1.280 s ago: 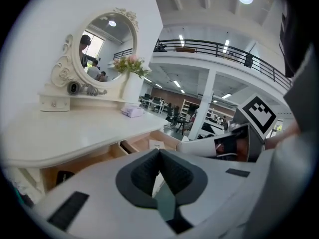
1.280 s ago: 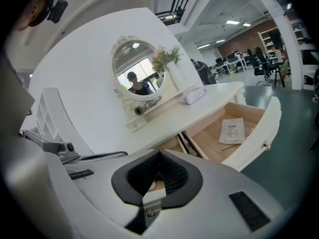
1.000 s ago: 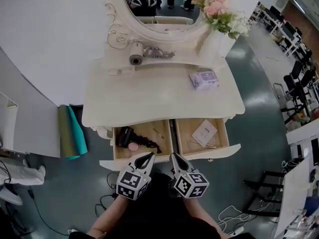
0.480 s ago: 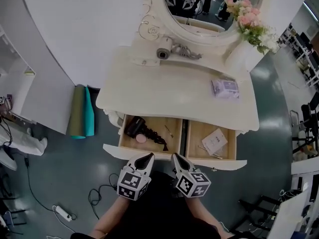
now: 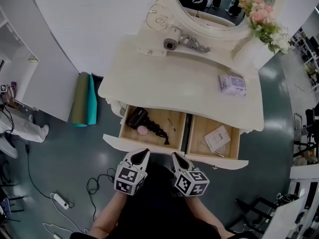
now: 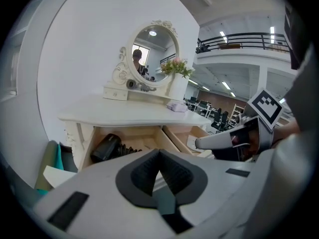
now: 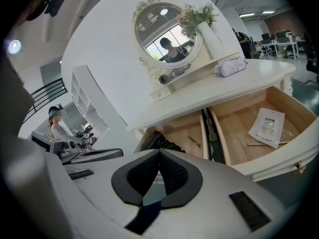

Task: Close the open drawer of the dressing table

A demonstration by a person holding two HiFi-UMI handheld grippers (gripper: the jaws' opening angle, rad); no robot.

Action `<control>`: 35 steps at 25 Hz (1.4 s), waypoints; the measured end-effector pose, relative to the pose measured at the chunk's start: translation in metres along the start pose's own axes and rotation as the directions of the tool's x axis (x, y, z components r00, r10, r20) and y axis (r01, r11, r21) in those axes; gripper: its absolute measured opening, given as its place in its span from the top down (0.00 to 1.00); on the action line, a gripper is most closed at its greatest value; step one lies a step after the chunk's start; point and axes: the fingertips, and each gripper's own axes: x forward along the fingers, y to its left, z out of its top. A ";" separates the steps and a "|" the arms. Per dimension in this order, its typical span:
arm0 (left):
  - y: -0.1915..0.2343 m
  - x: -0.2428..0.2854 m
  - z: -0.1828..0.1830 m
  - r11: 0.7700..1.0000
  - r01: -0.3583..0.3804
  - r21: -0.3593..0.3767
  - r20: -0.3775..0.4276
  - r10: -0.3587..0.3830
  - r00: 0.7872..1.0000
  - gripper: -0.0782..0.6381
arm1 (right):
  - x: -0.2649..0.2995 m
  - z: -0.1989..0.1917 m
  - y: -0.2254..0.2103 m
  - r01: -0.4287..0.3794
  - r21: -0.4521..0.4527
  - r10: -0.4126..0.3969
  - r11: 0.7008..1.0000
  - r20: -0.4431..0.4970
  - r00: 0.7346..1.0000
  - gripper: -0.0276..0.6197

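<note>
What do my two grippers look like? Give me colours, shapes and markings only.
The left gripper and right gripper are alike: pale grey shells tapering to a point, with black ribbed fingers inside. Each carries a cube of black-and-white square markers at the rear. No cables show. The person wears black clothing.

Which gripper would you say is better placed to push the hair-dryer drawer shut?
Left: the left gripper, shut, faces the drawer front near the hair dryer; the right gripper is offset.
</note>
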 end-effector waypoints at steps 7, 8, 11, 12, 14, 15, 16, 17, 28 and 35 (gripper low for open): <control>0.024 -0.010 -0.038 0.996 -0.057 -0.066 -0.081 0.052 0.995 0.88 | 0.012 -0.031 0.005 -0.009 0.021 0.011 1.000 -0.073 0.997 0.95; 0.027 -0.011 -0.044 0.996 -0.060 -0.069 -0.097 0.053 0.994 0.88 | 0.014 -0.035 0.005 -0.008 0.025 0.011 1.000 -0.081 0.997 0.95; 0.035 -0.013 -0.063 0.994 -0.069 -0.088 -0.141 0.056 0.988 0.88 | 0.019 -0.046 0.002 0.004 0.039 0.000 0.999 -0.103 0.995 0.95; 0.038 -0.012 -0.069 0.992 -0.075 -0.101 -0.151 0.059 0.987 0.88 | 0.021 -0.049 0.000 0.011 0.043 -0.007 0.999 -0.109 0.994 0.95; 0.045 -0.010 -0.081 0.988 -0.088 -0.127 -0.173 0.065 0.983 0.88 | 0.025 -0.055 -0.006 0.028 0.043 -0.022 0.999 -0.123 0.992 0.95; 0.048 -0.009 -0.087 0.986 -0.093 -0.137 -0.187 0.067 0.980 0.88 | 0.026 -0.058 -0.008 0.036 0.041 -0.030 0.999 -0.134 0.991 0.95; 0.050 -0.008 -0.093 0.985 -0.098 -0.144 -0.201 0.068 0.977 0.88 | 0.028 -0.063 -0.010 0.042 0.039 -0.036 0.998 -0.148 0.988 0.95; 0.052 -0.007 -0.098 0.983 -0.103 -0.151 -0.212 0.070 0.975 0.88 | 0.030 -0.068 -0.012 0.046 0.038 -0.039 0.998 -0.165 0.986 0.95; 0.078 0.001 -0.117 0.969 -0.174 -0.175 -0.270 0.123 0.955 0.88 | 0.053 -0.091 -0.025 0.078 0.132 -0.043 0.988 -0.252 0.967 0.95; 0.086 0.003 -0.116 0.971 -0.174 -0.165 -0.282 0.122 0.952 0.88 | 0.061 -0.085 -0.026 0.081 0.145 -0.039 0.986 -0.267 0.963 0.95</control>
